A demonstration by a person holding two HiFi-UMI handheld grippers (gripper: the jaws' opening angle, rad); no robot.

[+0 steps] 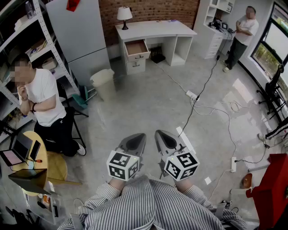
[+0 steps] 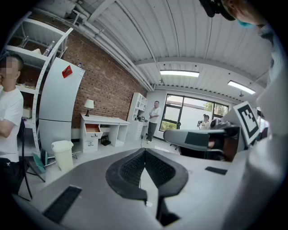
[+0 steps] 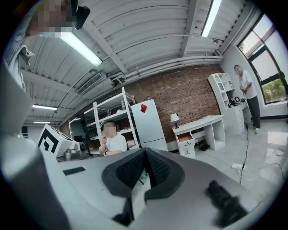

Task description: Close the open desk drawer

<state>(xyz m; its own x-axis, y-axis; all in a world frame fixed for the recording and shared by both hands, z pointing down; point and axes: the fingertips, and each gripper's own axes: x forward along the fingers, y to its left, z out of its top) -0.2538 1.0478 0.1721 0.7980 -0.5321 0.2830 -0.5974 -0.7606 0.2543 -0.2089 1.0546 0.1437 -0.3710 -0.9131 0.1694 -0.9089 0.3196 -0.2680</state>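
L gripper [image 1: 134,143] & R gripper [image 1: 165,140] are hovering side by side low in the head view, just in front of the striped shirt [image 1: 148,204], pointing fwd over the floor [image 1: 148,105]. Both are sitting w/ jaws pressed together, tips meeting, nothing between them. The open drawer [image 1: 137,48] is sticking out of the white worktop [image 1: 155,29] by the far brick wall [image 1: 148,9], well apart from both grippers. It's the top drawer, w/ a lamp [image 1: 124,13] standing above it. A person in a white tee [image 1: 44,96] is sitting at the view's left. Another person [image 1: 243,33] is standing far right.
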